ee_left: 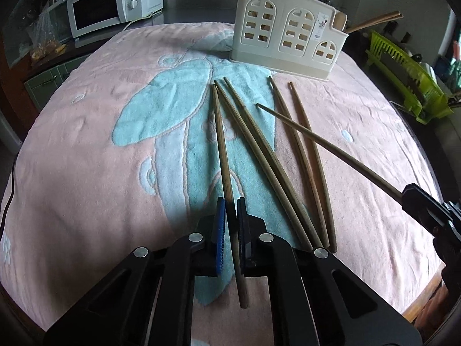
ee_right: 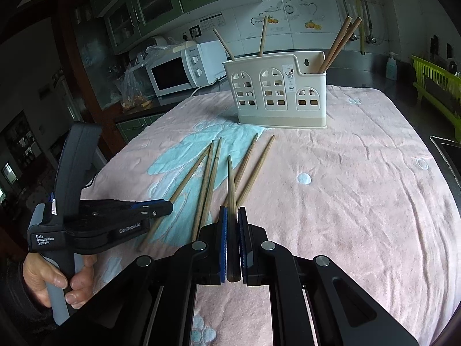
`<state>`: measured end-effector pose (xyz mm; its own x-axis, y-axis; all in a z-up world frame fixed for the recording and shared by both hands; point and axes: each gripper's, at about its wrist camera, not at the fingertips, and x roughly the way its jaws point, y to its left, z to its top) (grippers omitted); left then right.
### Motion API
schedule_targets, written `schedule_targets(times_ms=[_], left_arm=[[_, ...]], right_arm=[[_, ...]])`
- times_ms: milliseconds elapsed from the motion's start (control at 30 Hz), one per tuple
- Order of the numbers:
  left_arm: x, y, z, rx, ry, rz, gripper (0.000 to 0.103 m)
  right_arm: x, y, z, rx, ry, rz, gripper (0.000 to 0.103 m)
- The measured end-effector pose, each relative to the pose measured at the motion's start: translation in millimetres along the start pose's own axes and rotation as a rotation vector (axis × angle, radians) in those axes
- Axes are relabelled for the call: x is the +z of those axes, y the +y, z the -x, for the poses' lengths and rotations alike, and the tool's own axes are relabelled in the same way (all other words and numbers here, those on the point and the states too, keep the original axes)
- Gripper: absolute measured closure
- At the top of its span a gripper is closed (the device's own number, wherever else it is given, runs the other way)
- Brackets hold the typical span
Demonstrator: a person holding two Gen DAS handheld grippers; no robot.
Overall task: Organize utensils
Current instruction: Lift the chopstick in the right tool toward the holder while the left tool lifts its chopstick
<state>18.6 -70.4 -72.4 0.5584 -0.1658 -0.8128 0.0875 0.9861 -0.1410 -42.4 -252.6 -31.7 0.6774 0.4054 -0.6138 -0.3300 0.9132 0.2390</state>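
Your left gripper (ee_left: 229, 201) is clamped on a single wooden chopstick (ee_left: 223, 150), the jaws having just closed around it; the stick passes between the blue-edged pads, its thick end jutting back toward you and its thin tip pointing at the utensil holder (ee_left: 285, 40). Your right gripper (ee_right: 232, 210) is pressed tight on a second chopstick (ee_right: 230, 178), which rises off the cloth at a slant and crosses above the loose ones, as the left wrist view shows.

Just beside your left jaws, to their right, four more chopsticks lie flat on the towel: a pair (ee_left: 259, 155) fanned close together and touching near their thick ends, then another pair (ee_left: 302, 155) lying nearly parallel. All point roughly toward the holder.

Beyond their tips, the cream plastic holder with window-shaped cut-outs stands upright on the pink and pale-blue towel (ee_left: 86, 144). In the right wrist view it already carries several chopsticks: two leaning apart in the taller section (ee_right: 260, 37) and a small cluster (ee_right: 340, 40) tilted in the lower right compartment.

Your left hand (ee_right: 57, 282) grips the handle of its tool at the lower left of the right wrist view. Behind the table stand a white microwave (ee_right: 184, 69) and, at the right, a green dish rack (ee_left: 409, 75).
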Motion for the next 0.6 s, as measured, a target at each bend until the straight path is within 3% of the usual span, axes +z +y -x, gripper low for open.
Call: schedule_targets(times_ms=[233,600], left_arm=[[10.0,11.0,30.3,-0.061,-0.117,-0.028,0.097],[50.0,26.4,55.1,-0.124,-0.263,-0.035,0.099]], right_arm=[[12.1,4.5,5.3,-0.018,-0.028,0.01,0.096],[62.7,14.0,21.4,-0.032,-0.137,0.029,0.096]])
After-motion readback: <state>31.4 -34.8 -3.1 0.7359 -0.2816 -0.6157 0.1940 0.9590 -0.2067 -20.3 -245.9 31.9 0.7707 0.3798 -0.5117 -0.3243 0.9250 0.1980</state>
